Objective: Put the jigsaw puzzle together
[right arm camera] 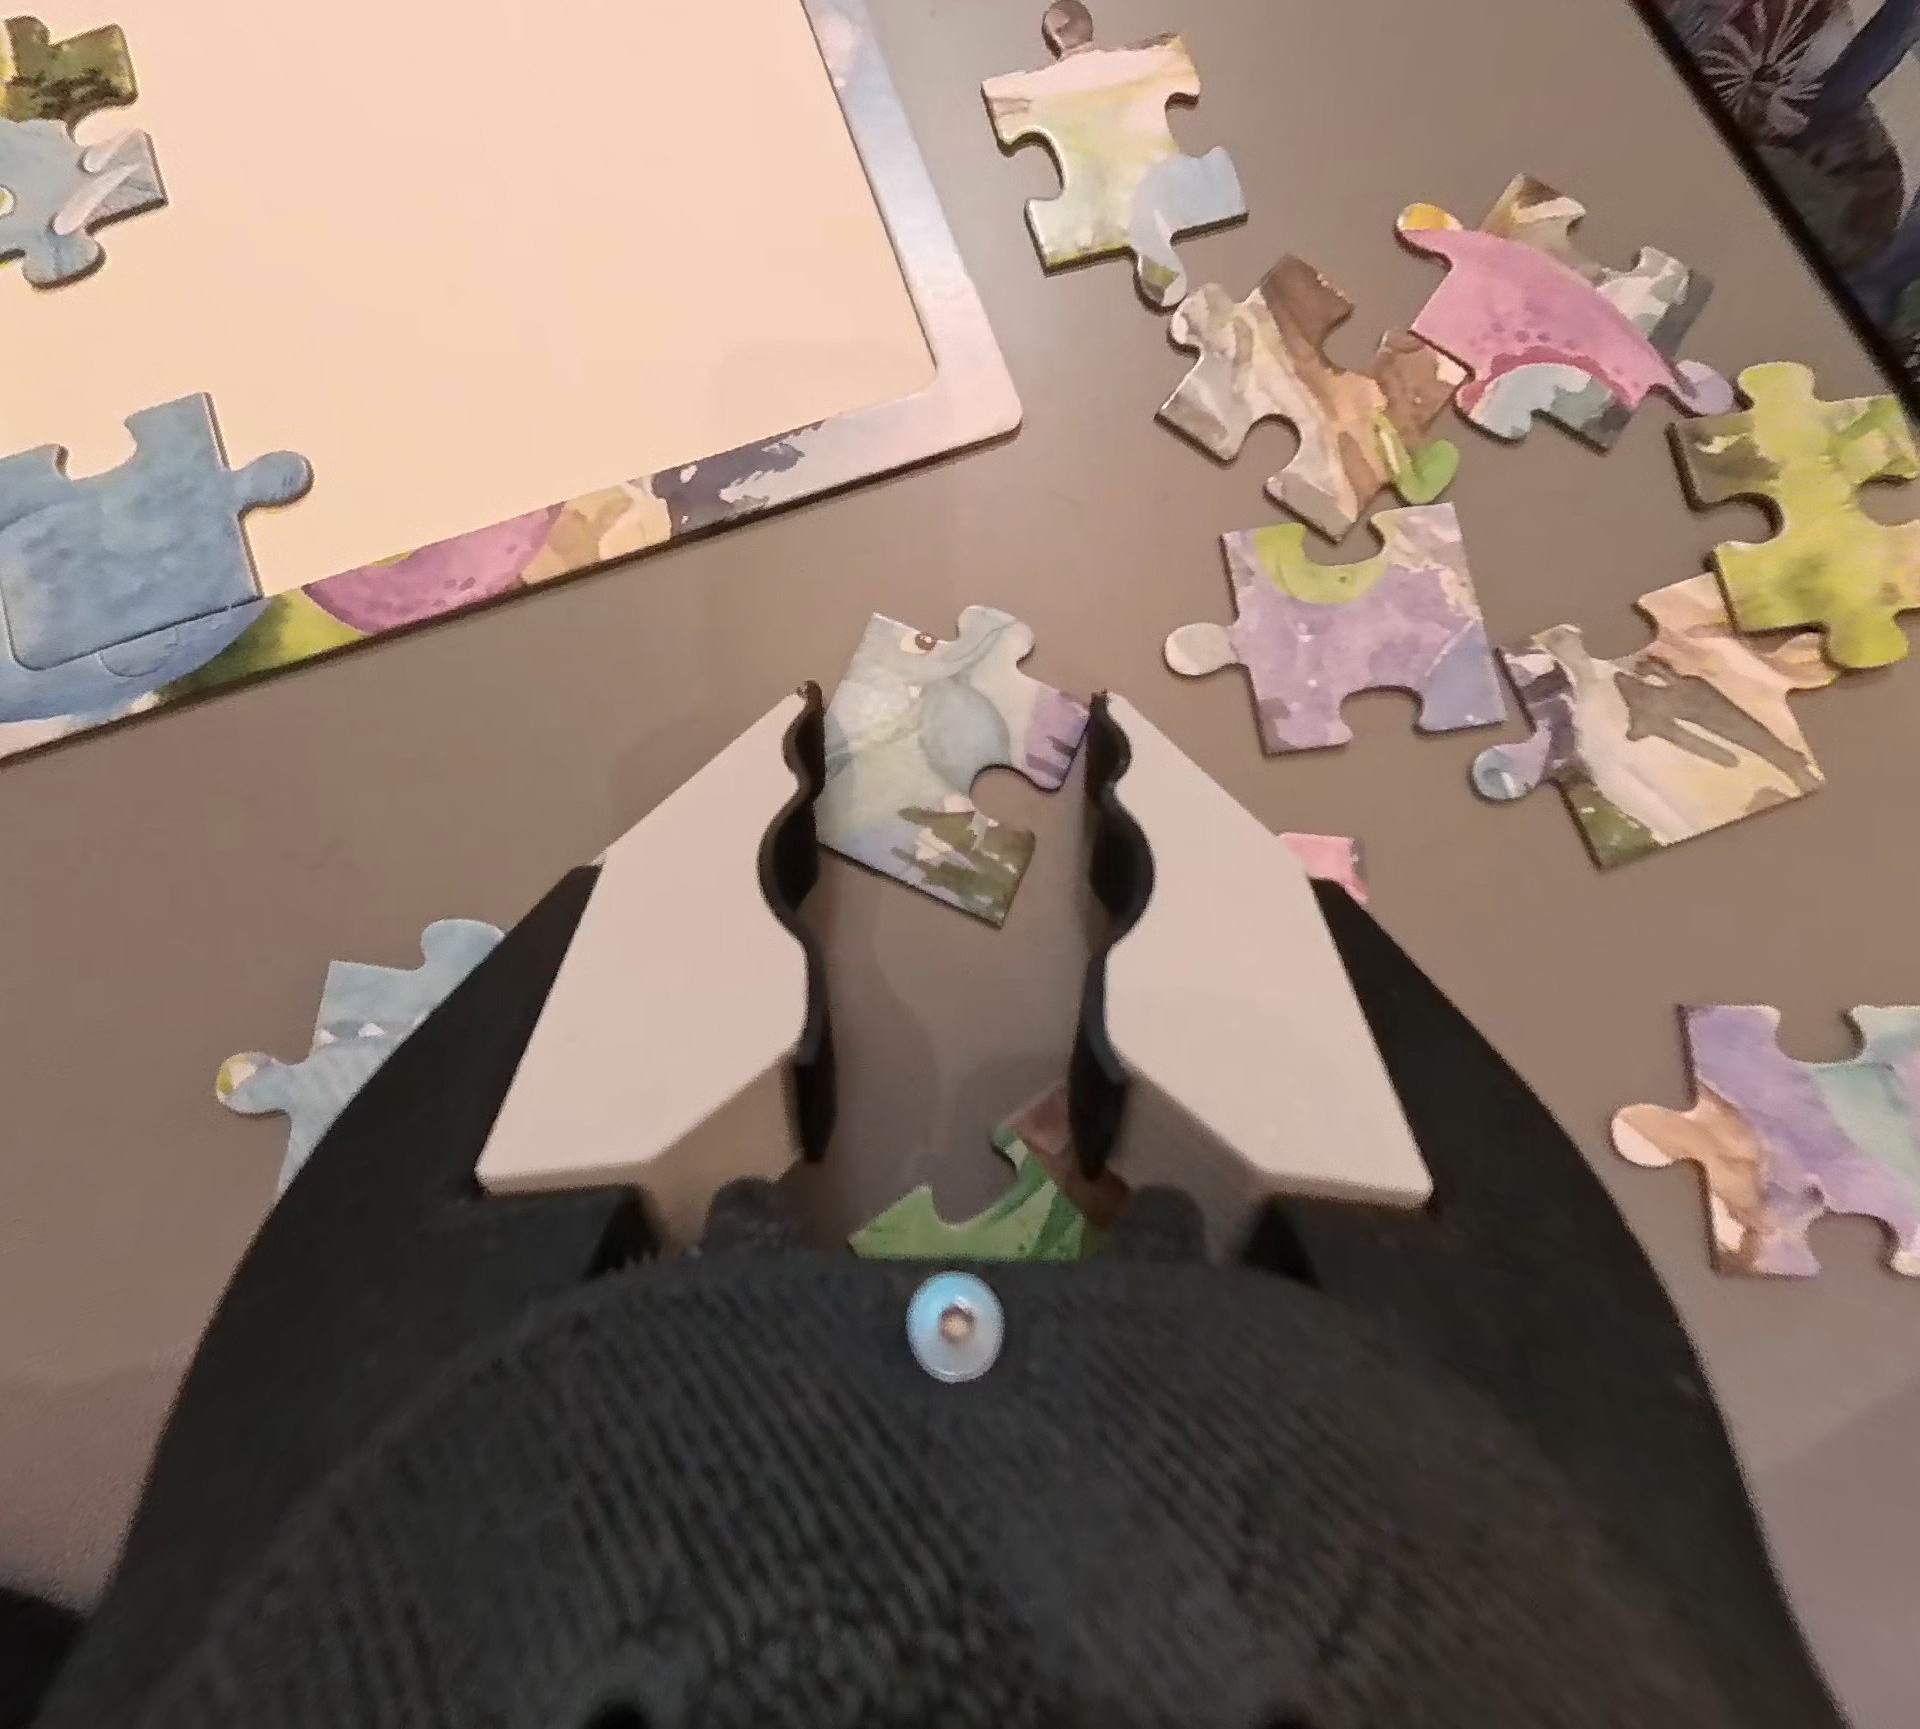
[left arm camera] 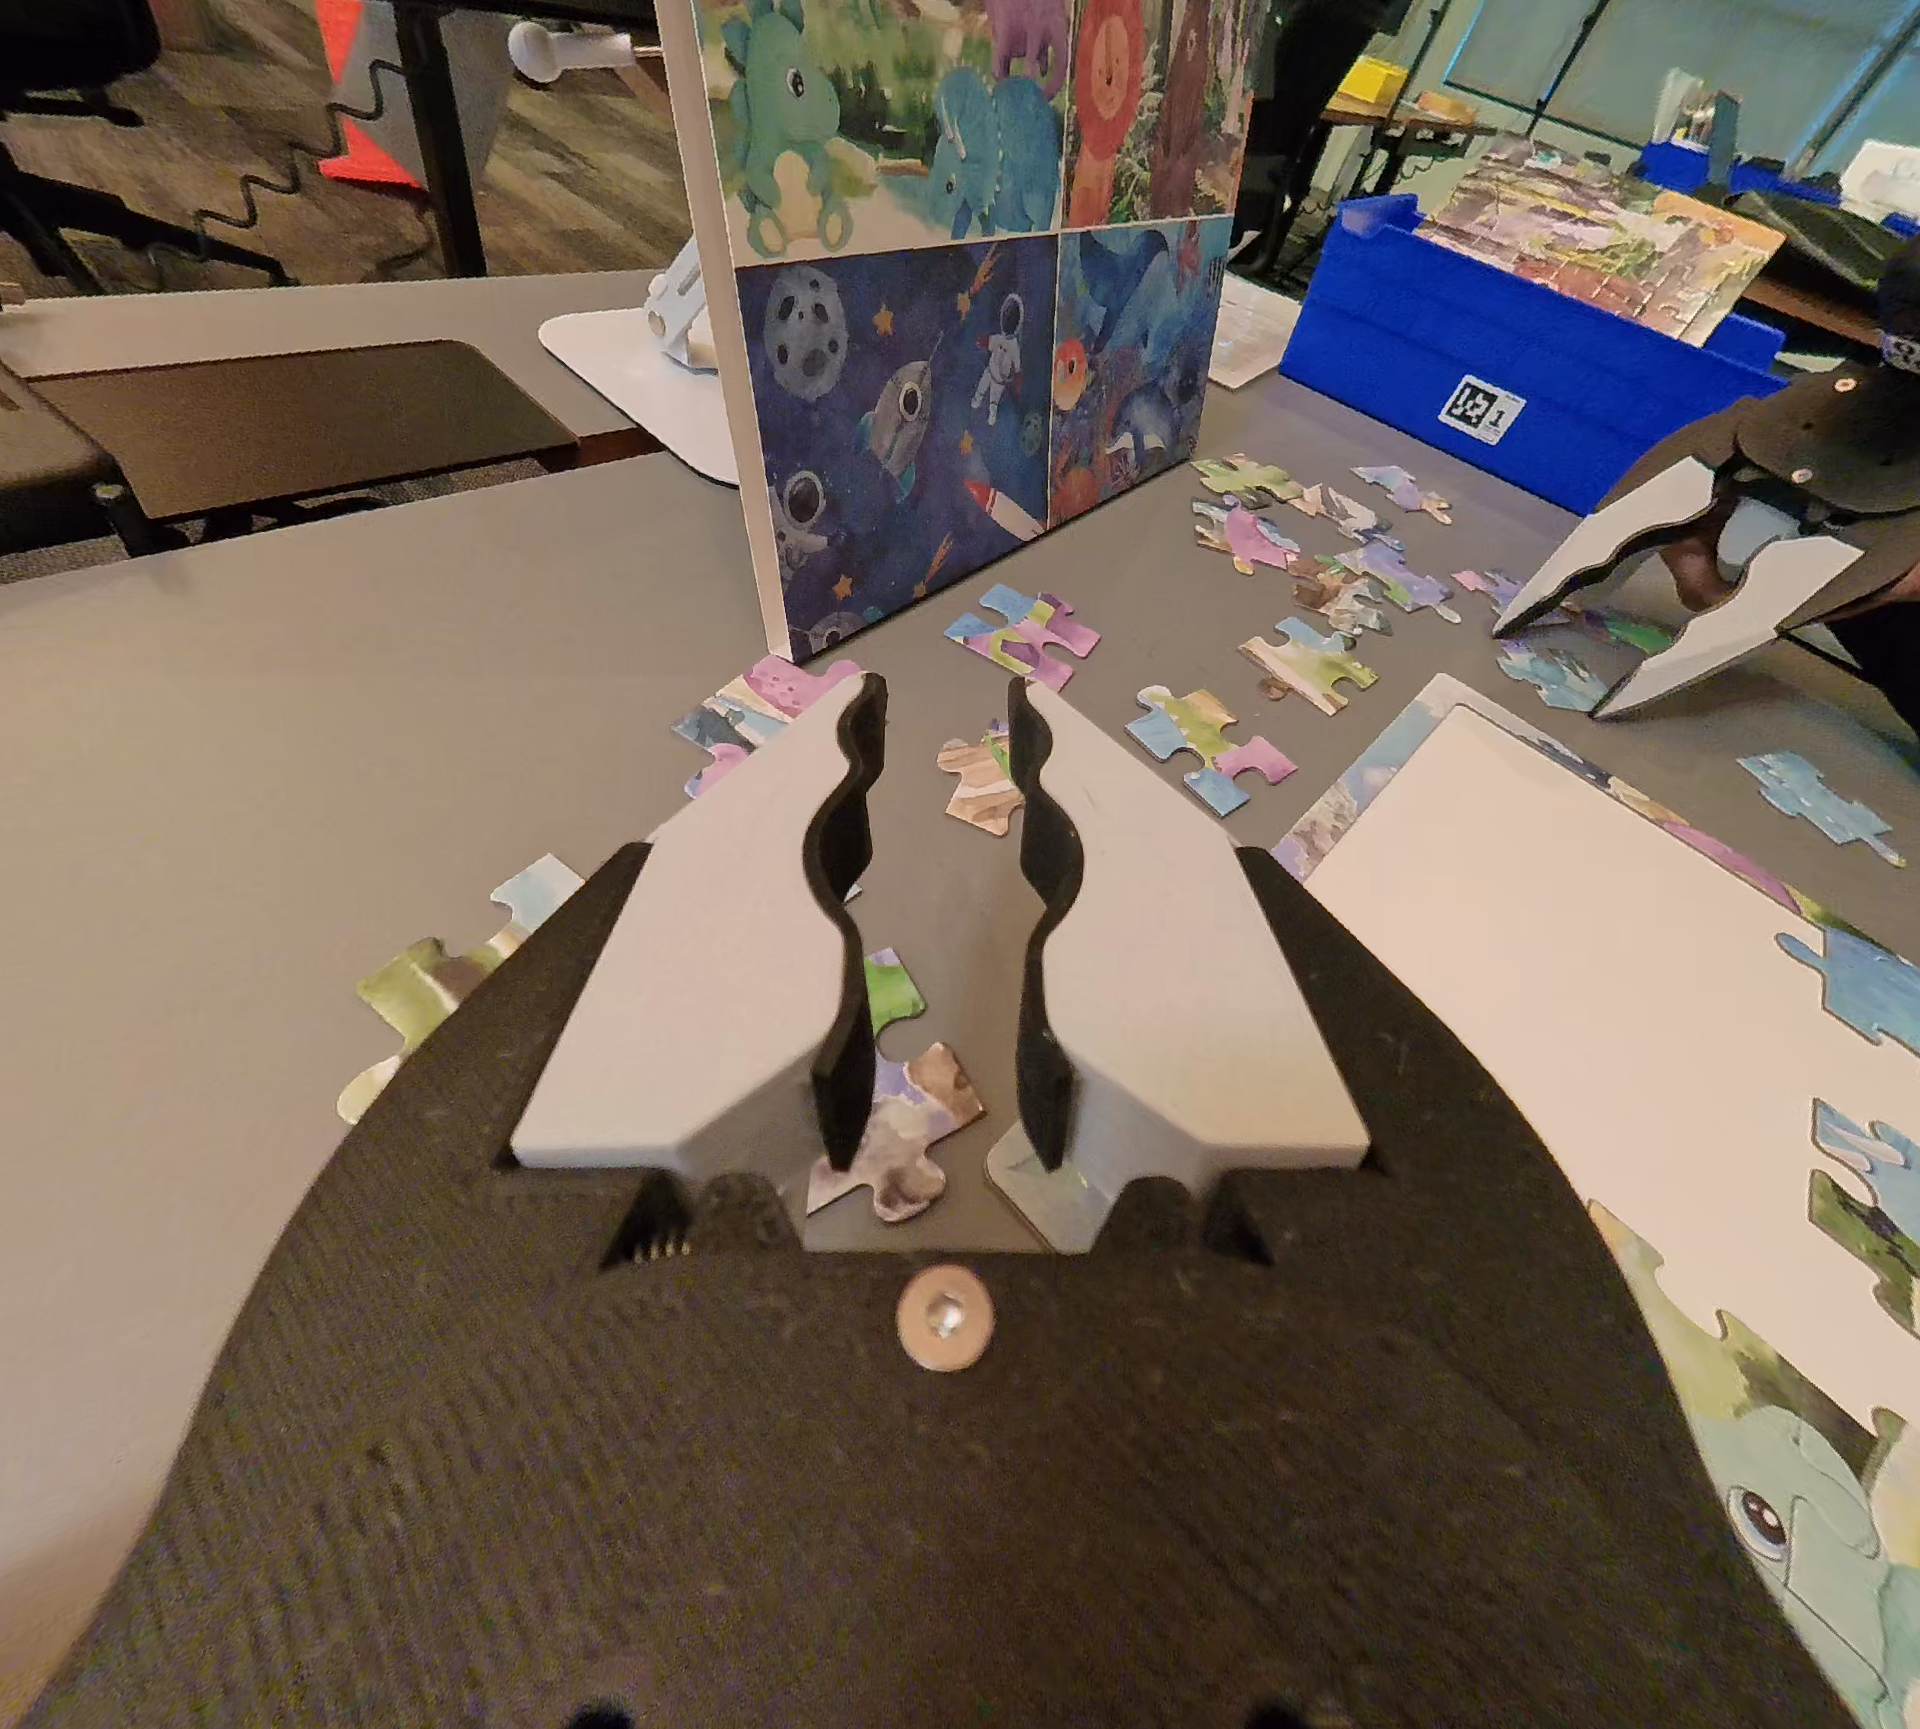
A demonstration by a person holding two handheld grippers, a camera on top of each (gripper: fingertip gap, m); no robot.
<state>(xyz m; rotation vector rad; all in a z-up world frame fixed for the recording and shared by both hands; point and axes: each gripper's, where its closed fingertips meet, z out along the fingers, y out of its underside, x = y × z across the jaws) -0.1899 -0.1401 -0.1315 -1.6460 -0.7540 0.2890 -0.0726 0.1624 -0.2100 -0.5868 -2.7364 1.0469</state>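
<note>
My left wrist camera sits low behind its gripper (left arm camera: pixel 945 703) and looks out level across the grey table (left arm camera: pixel 312 744) toward the upright picture board (left arm camera: pixel 935 225), with the room behind. My right wrist camera tilts steeply down, close over the table (right arm camera: pixel 623 796). Both views share the puzzle tray (left arm camera: pixel 1558 952) (right arm camera: pixel 914 225) and the loose pieces (left arm camera: pixel 1309 666) (right arm camera: pixel 1361 630) beside it.

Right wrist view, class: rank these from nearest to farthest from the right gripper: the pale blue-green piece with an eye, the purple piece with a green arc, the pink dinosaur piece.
1. Pale blue-green piece with an eye: between the tips of the right gripper.
2. Purple piece with a green arc: to the right, on the table.
3. Pink dinosaur piece: farther ahead and right.
</note>
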